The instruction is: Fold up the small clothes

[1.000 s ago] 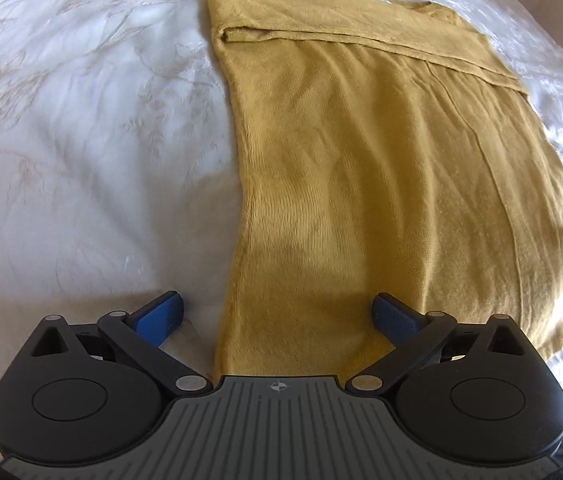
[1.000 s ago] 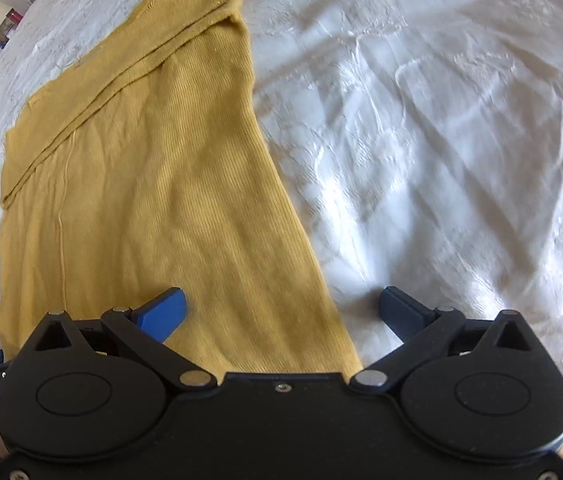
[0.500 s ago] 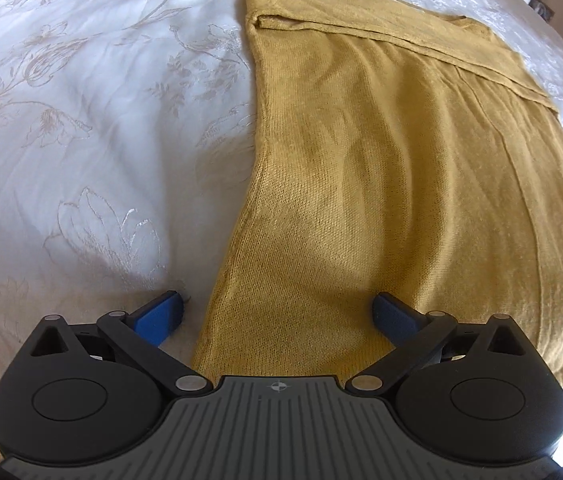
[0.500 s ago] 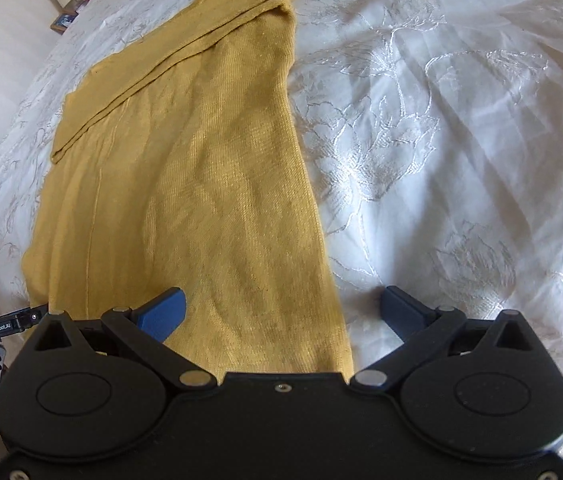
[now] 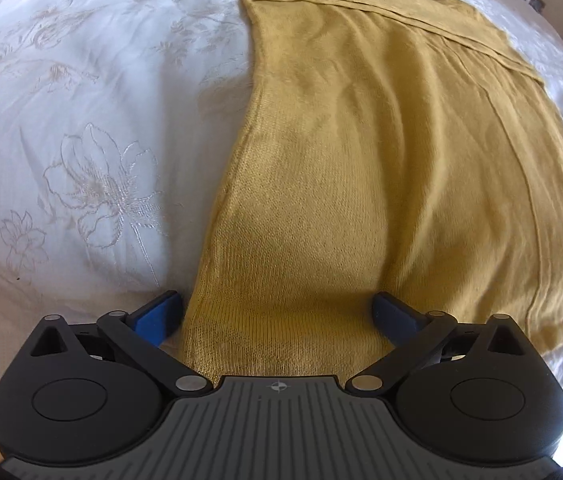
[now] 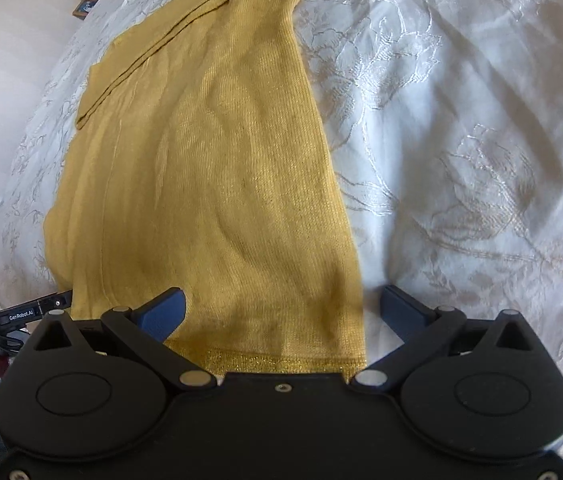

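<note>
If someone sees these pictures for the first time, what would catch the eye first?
The mustard-yellow knit garment stands out, spread flat on a white embroidered bedspread, its far end already folded over. Next come the two open grippers: the left gripper straddles the garment's near left corner, the right gripper the near right corner, blue fingers wide apart.

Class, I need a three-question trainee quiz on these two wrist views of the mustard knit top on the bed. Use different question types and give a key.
1. True or false: the left gripper is shut on the mustard knit top.
2. Which corner of the hem lies between the right gripper's fingers: A, its left corner; B, its right corner?
3. Fill in: the top lies on a white ___ bedspread.

Key: 1 false; 2 B; 3 embroidered.
</note>
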The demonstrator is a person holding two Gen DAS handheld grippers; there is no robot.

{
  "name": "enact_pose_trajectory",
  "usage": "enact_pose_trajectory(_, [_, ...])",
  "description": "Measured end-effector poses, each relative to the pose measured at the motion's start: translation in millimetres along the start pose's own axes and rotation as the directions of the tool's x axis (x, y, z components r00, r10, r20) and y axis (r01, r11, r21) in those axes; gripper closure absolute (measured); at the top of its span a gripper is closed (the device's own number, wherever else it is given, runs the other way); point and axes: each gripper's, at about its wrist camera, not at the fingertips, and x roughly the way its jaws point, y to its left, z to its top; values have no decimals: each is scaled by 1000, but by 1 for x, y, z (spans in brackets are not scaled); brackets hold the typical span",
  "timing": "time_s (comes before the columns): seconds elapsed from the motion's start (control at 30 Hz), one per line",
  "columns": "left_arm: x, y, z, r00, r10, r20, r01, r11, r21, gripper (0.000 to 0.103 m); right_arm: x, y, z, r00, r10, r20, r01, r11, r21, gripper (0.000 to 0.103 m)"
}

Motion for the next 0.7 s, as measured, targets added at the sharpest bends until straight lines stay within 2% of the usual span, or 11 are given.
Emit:
enact_pose_trajectory(0.2, [8,-5,7,1000,16,-19,-16,1000,-6,0,-9,-23,0,997,75,27,-77,992,104,0])
enact_pose_trajectory(0.27, [9,-5,8,999,16,-31,-16,1000,-11,1,-11,-26,1,997,73,10,-74,990,123,3])
enact_pose_trajectory(0.33, [9,-4,9,999,7,-35,-8,1000,-11,4,-12,-22,1,1000,30,-8,-29,994,105,10])
enact_pose_trajectory(0.4, [6,-3,12,1000,-7,-31,6,1000,-11,19,-12,-18,1,1000,3,-25,-1,997,78,18])
enact_pose_trajectory(0.43, [3,-2,14,1000,-11,-22,11,1000,-7,26,-9,-13,2,999,5,-32,-3,998,69,35])
enact_pose_trajectory(0.47, [0,-2,12,1000,-10,-11,10,1000,-2,40,-10,-12,2,999,15,-37,-13,998,65,59])
enact_pose_trajectory(0.5, [-3,-2,11,1000,-16,-4,16,1000,0,57,-10,-11,1,999,18,-45,-15,998,67,76])
enact_pose_trajectory(0.53, [-6,-1,10,1000,-31,0,31,1000,-4,66,-11,-12,0,998,25,-52,-22,997,68,86])
enact_pose_trajectory(0.57, [-9,-1,10,999,-41,-3,41,999,-11,85,-12,-12,-1,998,43,-54,-39,997,66,87])
enact_pose_trajectory(0.6, [-11,-1,9,999,-51,-7,51,998,-19,90,-14,-11,-1,997,65,-51,-62,996,57,88])
enact_pose_trajectory(0.7, [-23,1,8,997,-73,14,74,996,-45,93,-24,-4,2,995,96,-24,-95,994,47,89])
